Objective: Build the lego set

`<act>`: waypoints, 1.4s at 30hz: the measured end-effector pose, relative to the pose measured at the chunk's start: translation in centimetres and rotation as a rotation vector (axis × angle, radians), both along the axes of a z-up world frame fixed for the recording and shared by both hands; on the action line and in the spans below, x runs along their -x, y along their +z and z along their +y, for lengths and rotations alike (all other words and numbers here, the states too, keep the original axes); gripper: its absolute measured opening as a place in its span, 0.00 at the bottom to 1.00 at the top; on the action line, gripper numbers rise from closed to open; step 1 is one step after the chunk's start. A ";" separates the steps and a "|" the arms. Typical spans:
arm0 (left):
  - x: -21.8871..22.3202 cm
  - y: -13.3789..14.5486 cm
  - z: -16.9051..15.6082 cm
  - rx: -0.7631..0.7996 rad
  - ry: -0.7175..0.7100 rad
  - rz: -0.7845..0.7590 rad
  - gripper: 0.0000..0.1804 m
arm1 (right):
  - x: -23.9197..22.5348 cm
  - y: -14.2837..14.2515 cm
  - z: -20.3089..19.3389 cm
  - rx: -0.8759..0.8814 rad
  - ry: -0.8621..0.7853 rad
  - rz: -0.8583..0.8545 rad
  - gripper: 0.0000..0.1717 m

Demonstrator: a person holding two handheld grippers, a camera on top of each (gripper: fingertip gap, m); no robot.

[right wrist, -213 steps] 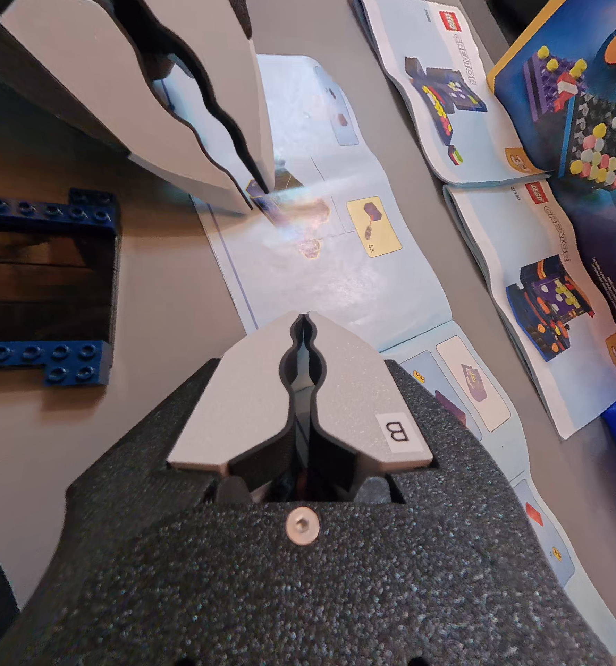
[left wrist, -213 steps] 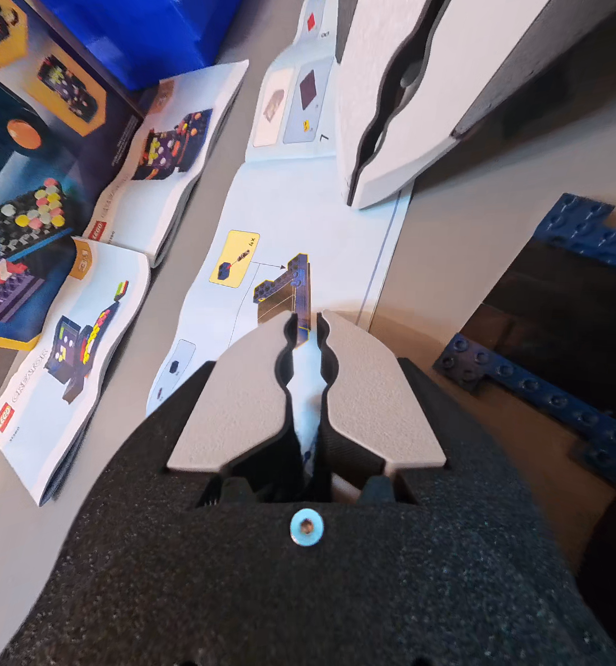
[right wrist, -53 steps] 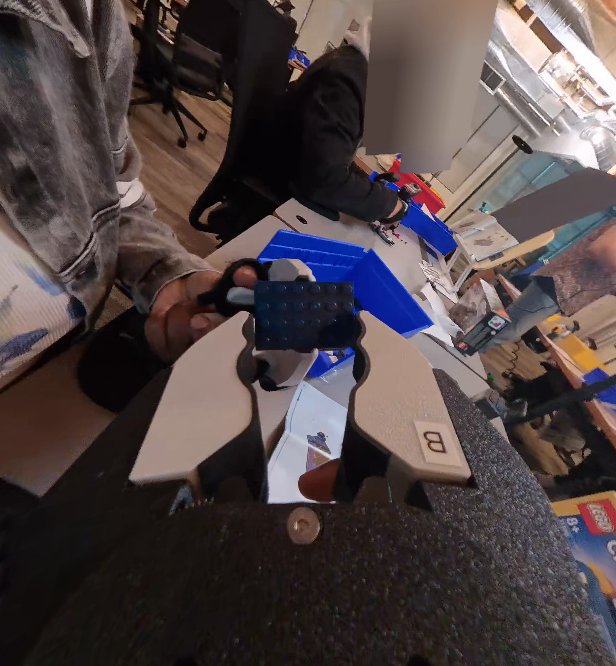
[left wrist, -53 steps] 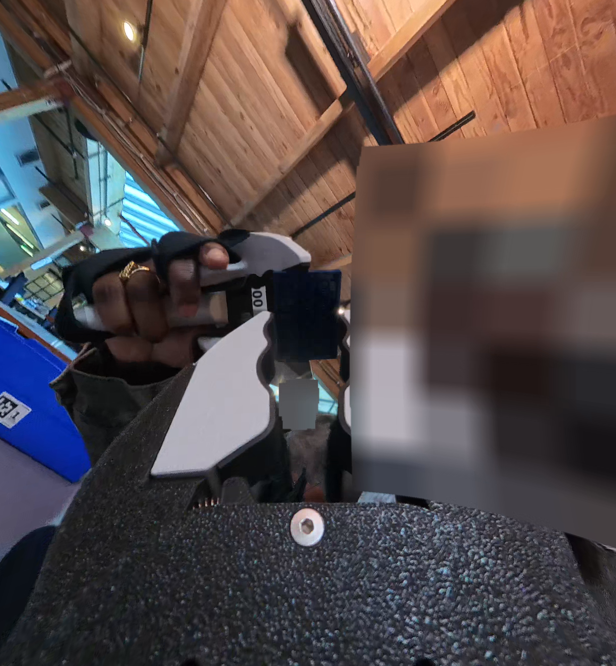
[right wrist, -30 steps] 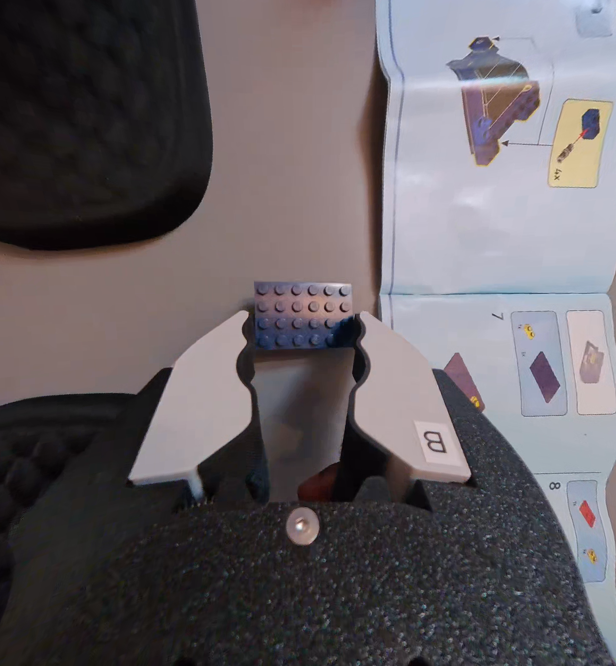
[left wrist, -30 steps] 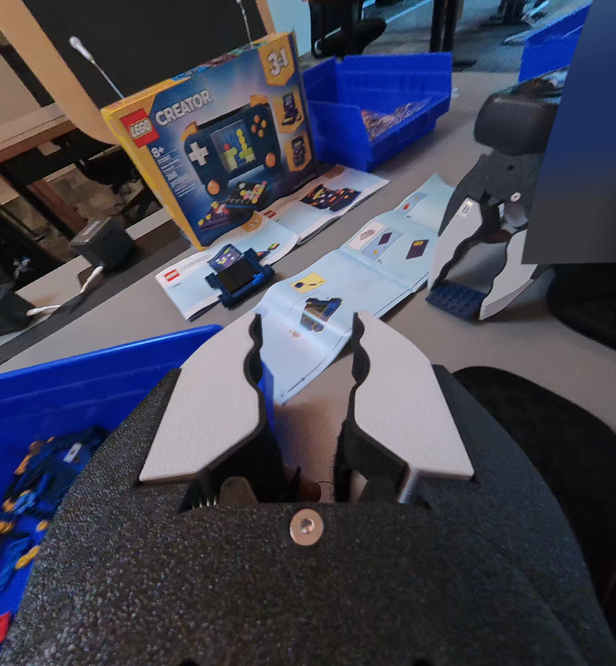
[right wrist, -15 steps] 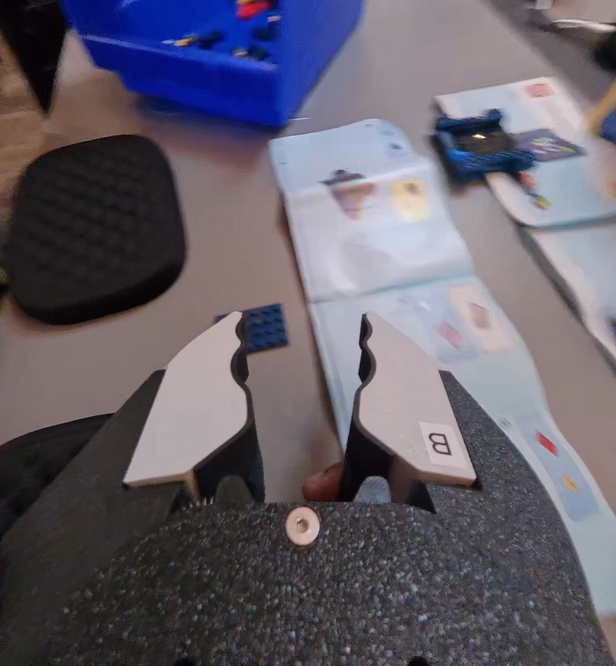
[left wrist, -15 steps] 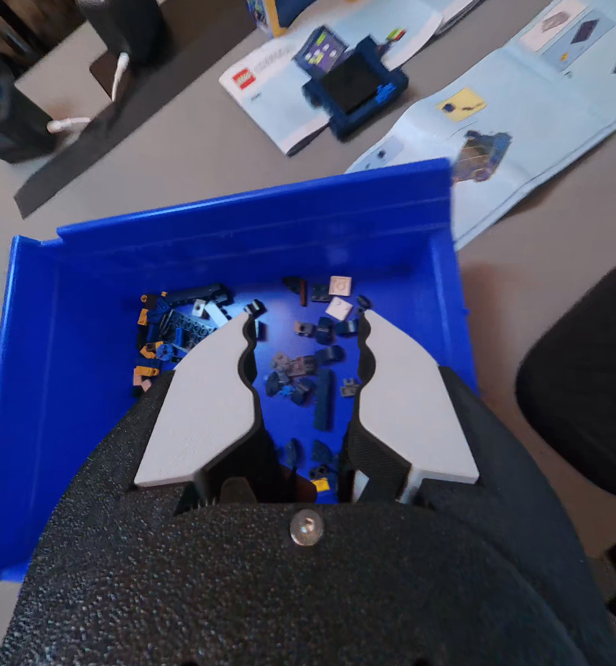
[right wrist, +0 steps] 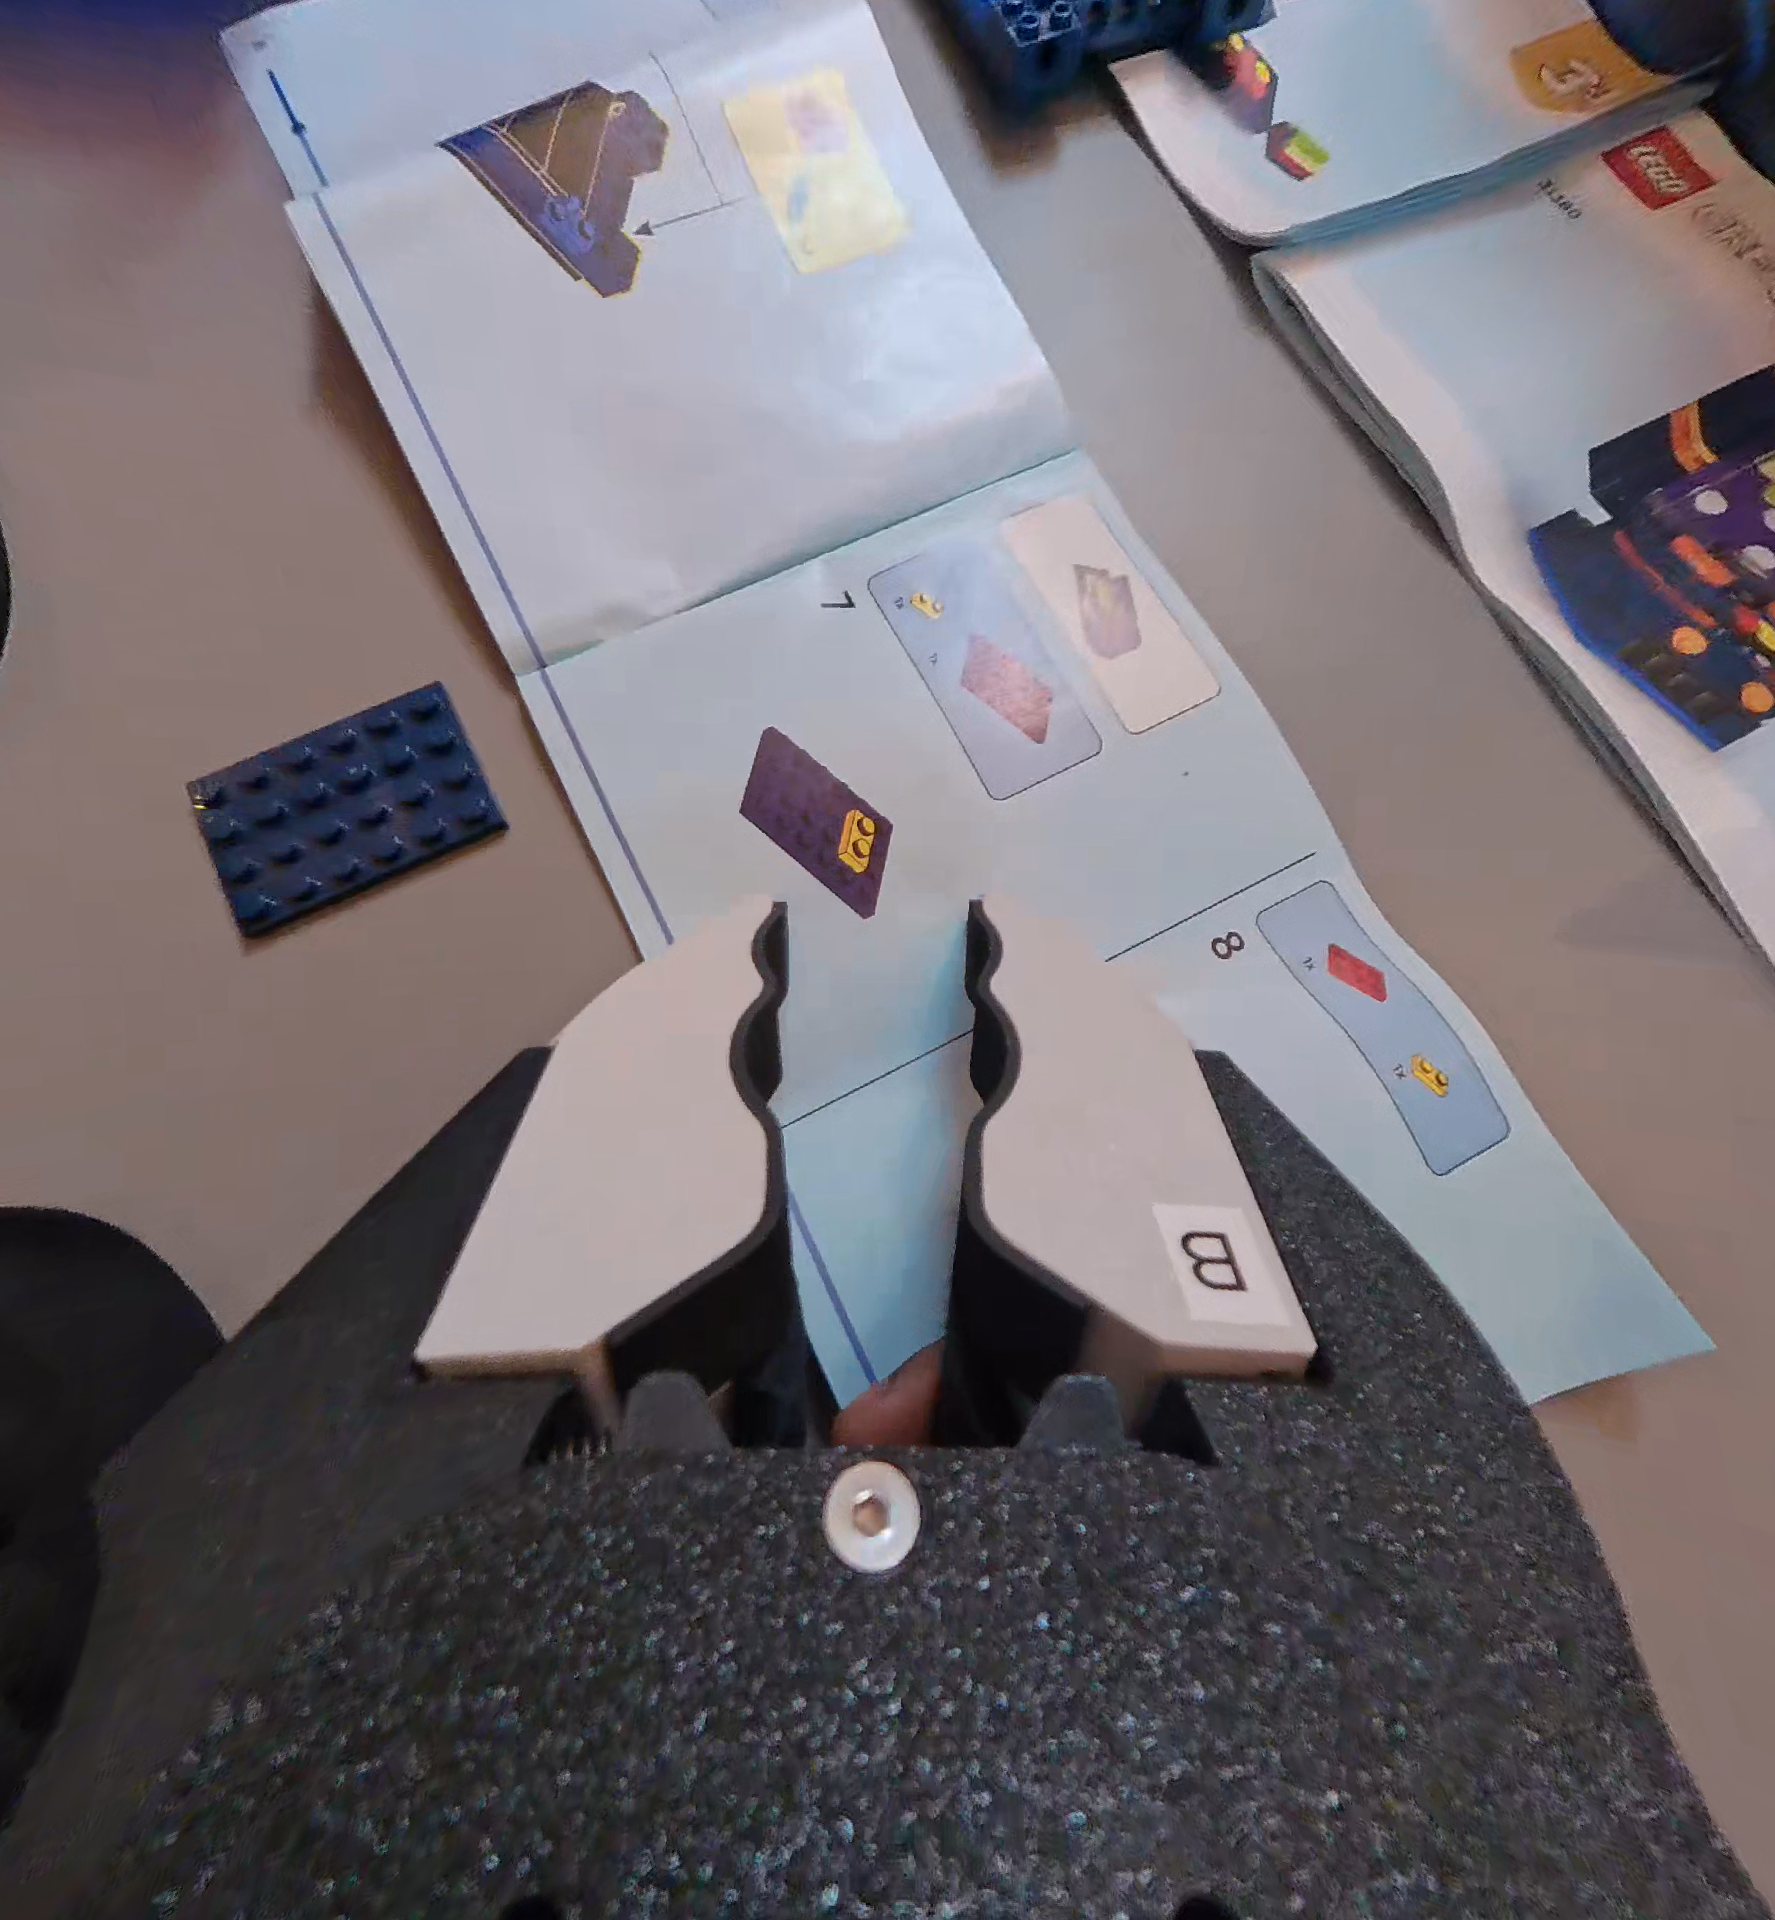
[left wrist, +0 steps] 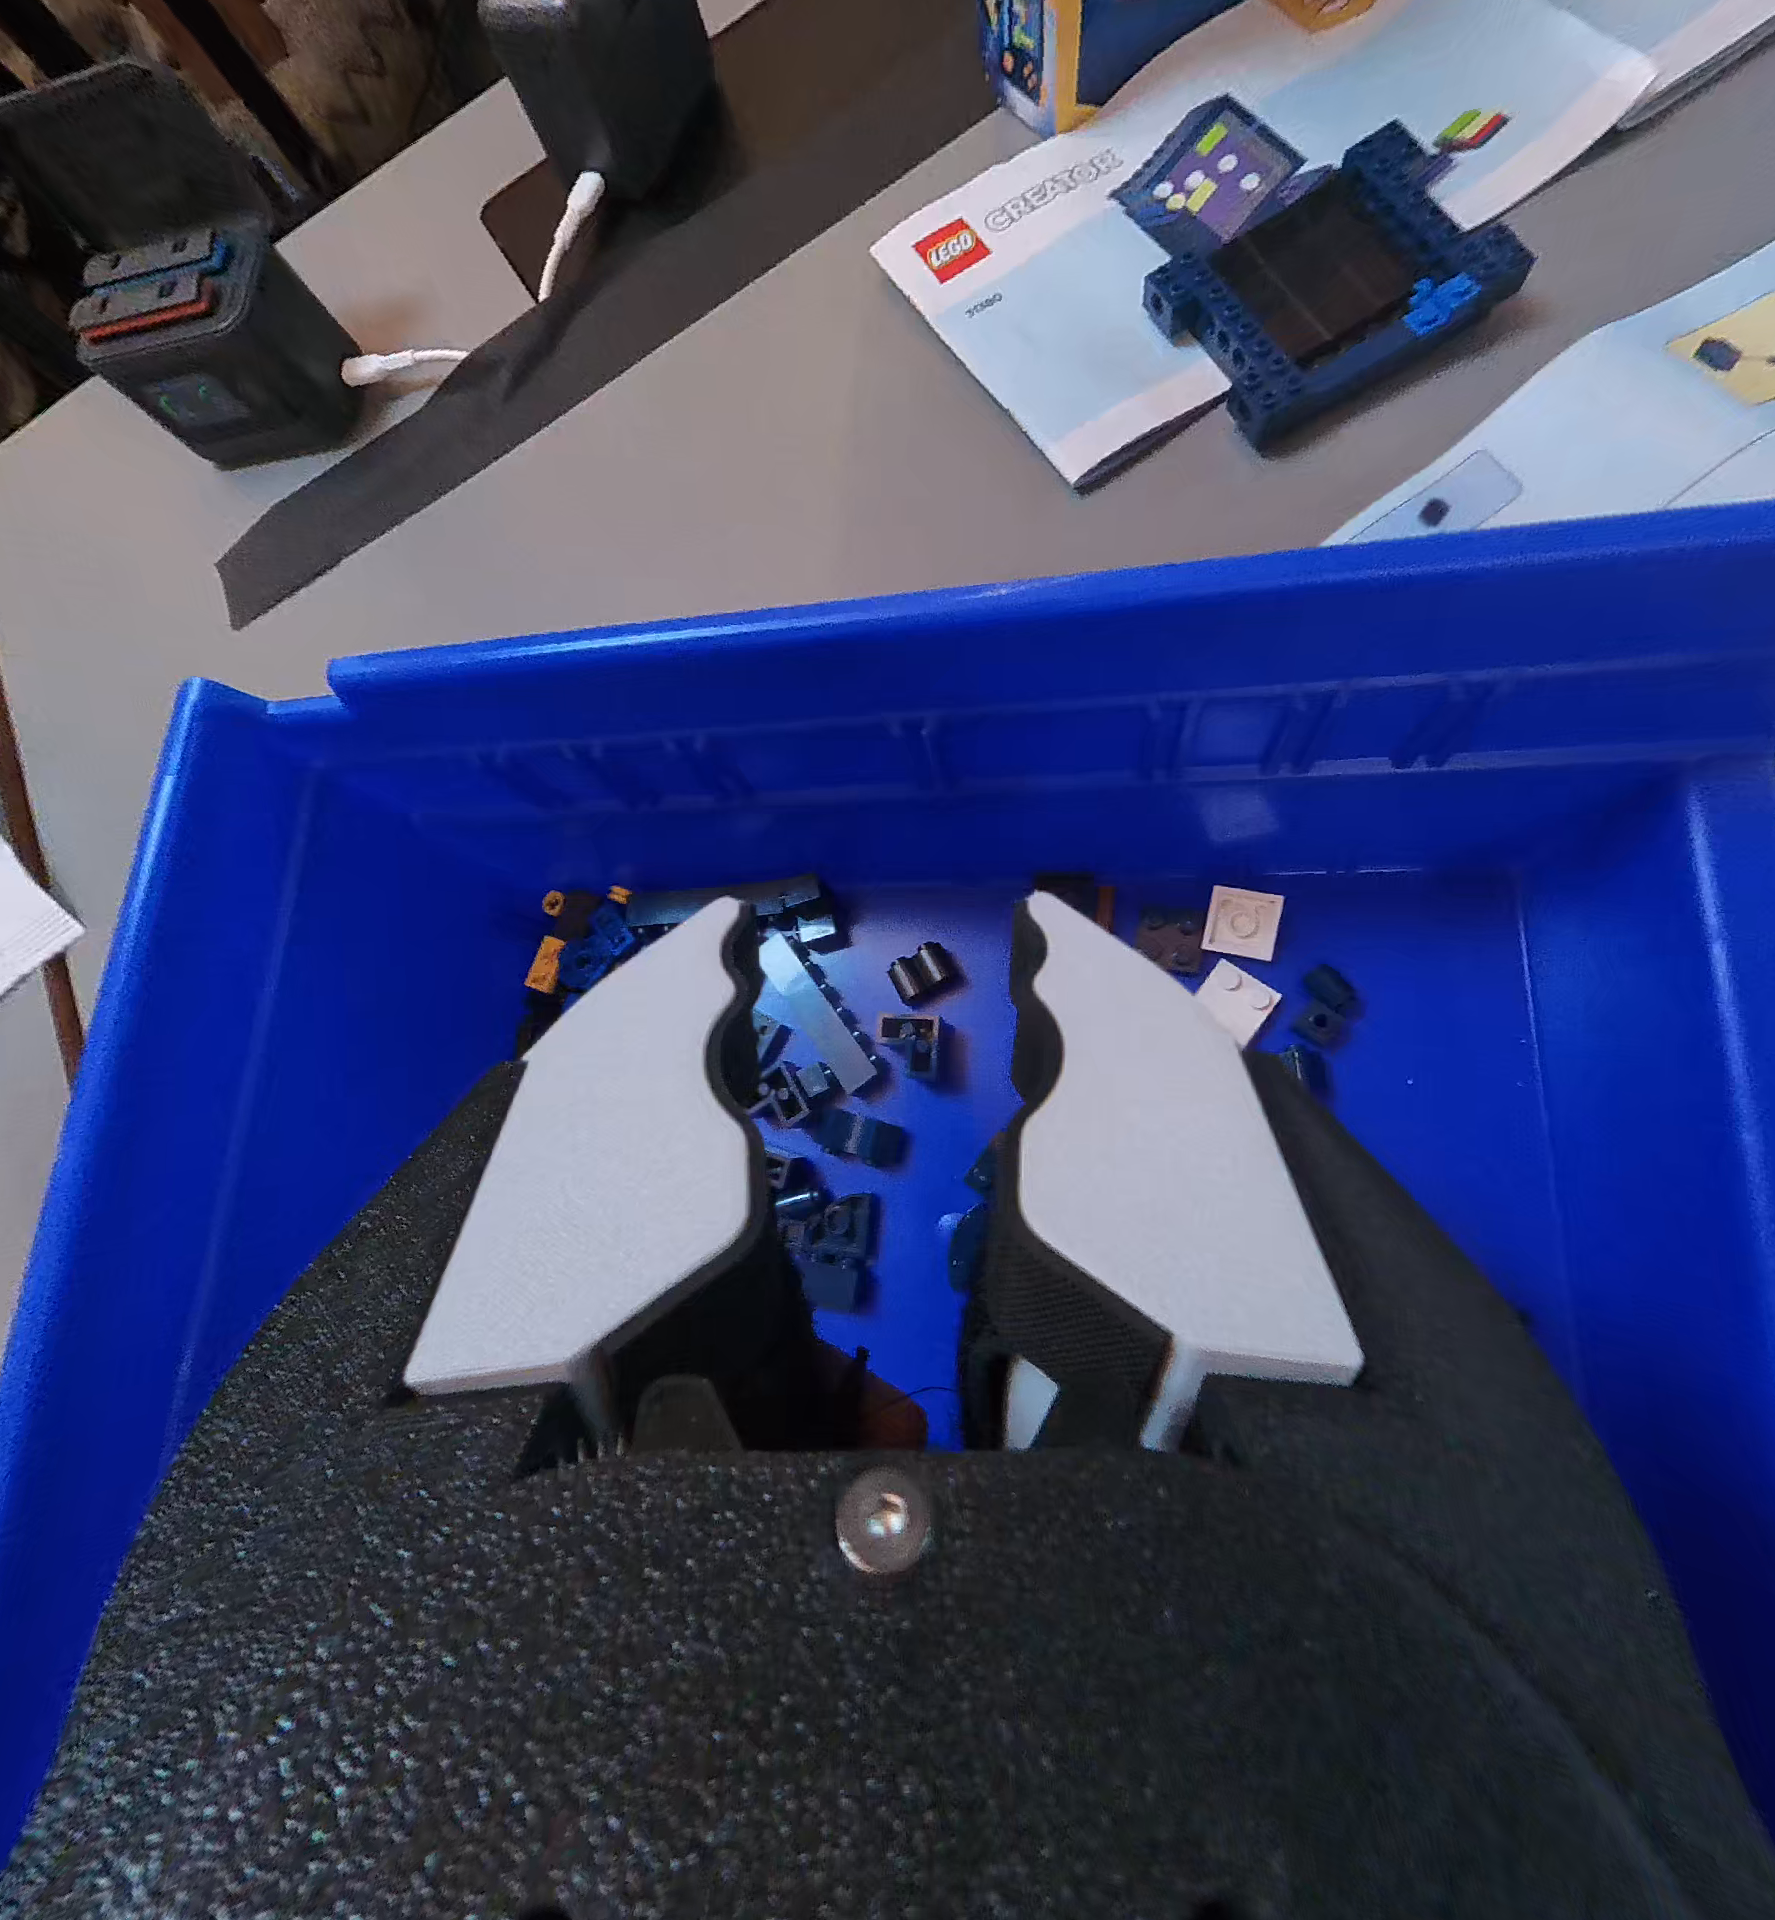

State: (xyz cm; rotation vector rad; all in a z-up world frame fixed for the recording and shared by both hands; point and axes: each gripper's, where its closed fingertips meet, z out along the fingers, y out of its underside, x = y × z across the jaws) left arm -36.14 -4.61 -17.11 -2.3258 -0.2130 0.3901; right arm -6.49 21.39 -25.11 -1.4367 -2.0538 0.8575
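Your left claw [left wrist: 878,914] is spread wide and holding nothing, hanging inside the blue bin [left wrist: 966,665]. Between and under its fingers sits a loose scatter of small bricks [left wrist: 831,1081], mostly dark blue and grey, with a few orange bits at the left and two white tiles [left wrist: 1241,925] off to the right. Beyond the bin, a dark blue frame build [left wrist: 1330,281] sits on a booklet [left wrist: 1028,281]. Your right claw [right wrist: 875,914] is also parted and bare, over the open instruction sheet [right wrist: 706,416] on the bench [right wrist: 187,468]. A dark blue studded plate [right wrist: 343,805] lies flat just left of that sheet.
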 end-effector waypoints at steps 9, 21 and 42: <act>-1.1 -0.7 0.6 0.006 -0.071 -0.073 0.25 | -0.4 0.0 -0.3 0.001 0.036 -0.007 0.19; -0.7 -0.1 0.9 -0.030 -0.067 -0.018 0.25 | -0.4 0.0 -0.3 0.021 0.045 0.007 0.19; 1.5 11.1 -5.1 -0.450 0.185 0.181 0.19 | -0.4 0.0 -0.3 0.016 0.046 0.008 0.19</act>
